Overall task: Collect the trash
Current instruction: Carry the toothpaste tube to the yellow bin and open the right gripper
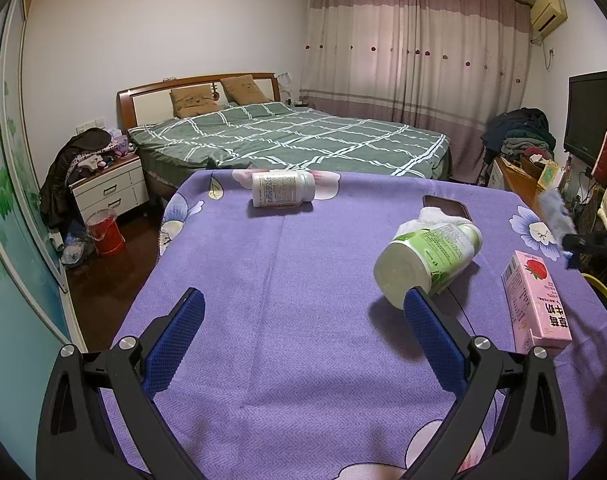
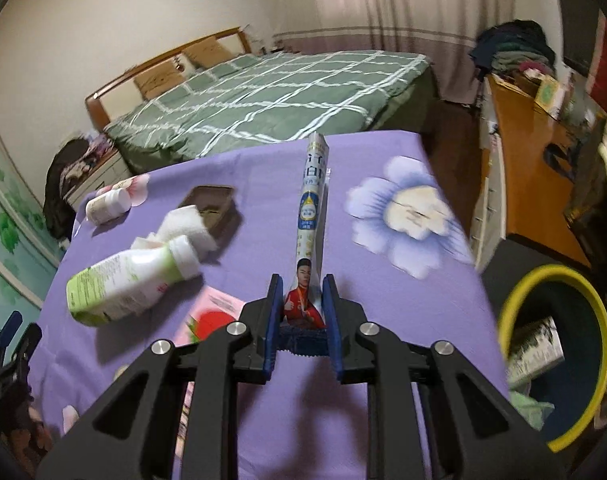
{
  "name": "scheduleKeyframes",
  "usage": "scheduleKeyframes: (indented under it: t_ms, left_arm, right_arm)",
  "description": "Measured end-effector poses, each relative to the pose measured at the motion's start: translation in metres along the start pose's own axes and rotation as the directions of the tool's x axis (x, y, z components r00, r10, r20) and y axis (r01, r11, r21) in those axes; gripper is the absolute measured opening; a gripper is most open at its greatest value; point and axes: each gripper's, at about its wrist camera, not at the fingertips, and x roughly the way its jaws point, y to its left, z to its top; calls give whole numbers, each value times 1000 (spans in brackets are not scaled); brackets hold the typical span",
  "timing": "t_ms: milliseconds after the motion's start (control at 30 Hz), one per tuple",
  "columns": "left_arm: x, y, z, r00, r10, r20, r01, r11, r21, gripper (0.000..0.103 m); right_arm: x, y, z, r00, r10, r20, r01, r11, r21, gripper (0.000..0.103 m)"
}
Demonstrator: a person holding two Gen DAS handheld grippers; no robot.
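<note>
The right tool [image 2: 302, 304] is clamped on a flattened milk carton [image 2: 309, 236], its blue pads pressed on either side of the carton's lower end where a printed figure in red shows; the carton juts forward above the purple floral worktop [image 2: 383, 312]. Low at the right edge of that view stands a yellow-rimmed bin [image 2: 559, 356] beside the worktop, with a printed box partly visible inside; its near side is cut off by the frame.

The left tool [image 1: 303, 324] hangs over the worktop with its jaws wide apart, holding nothing. Its right pad overlaps the base of a green-and-white bottle [image 1: 427, 258] lying on its side; whether they touch cannot be told. Just right of that lies a pink strawberry milk carton [image 1: 537, 300]. Behind the bottle sit a crumpled white tissue [image 1: 435, 216] and a dark brown tray [image 1: 447, 204], mostly hidden. Farther off, near the far edge, a white pill bottle [image 1: 283, 189] lies on its side. The bed [image 1: 295, 140] stands beyond.
</note>
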Motion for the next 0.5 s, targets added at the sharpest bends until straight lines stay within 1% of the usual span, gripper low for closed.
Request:
scheduleKeyframes:
  t_ms: [167, 267, 400, 500]
  left_arm:
    - [0, 0, 0, 1000, 1, 1, -1, 1000, 2, 98]
    - [0, 0, 0, 1000, 1, 1, -1, 1000, 2, 98]
    - [0, 0, 1, 1000, 2, 5, -3, 1000, 5, 98]
    - [-2, -1, 1, 1000, 8, 13, -8, 1000, 16, 98]
  right_arm:
    - [-30, -52, -18, 998, -48, 38, 44, 994, 95, 20]
    - [-43, -83, -28, 994, -100, 42, 93, 986, 138, 20]
    - [-52, -128, -45, 982, -186, 21, 178, 965, 195, 20]
    - [-50, -158, -57, 973, -229, -7, 224, 943, 245, 20]
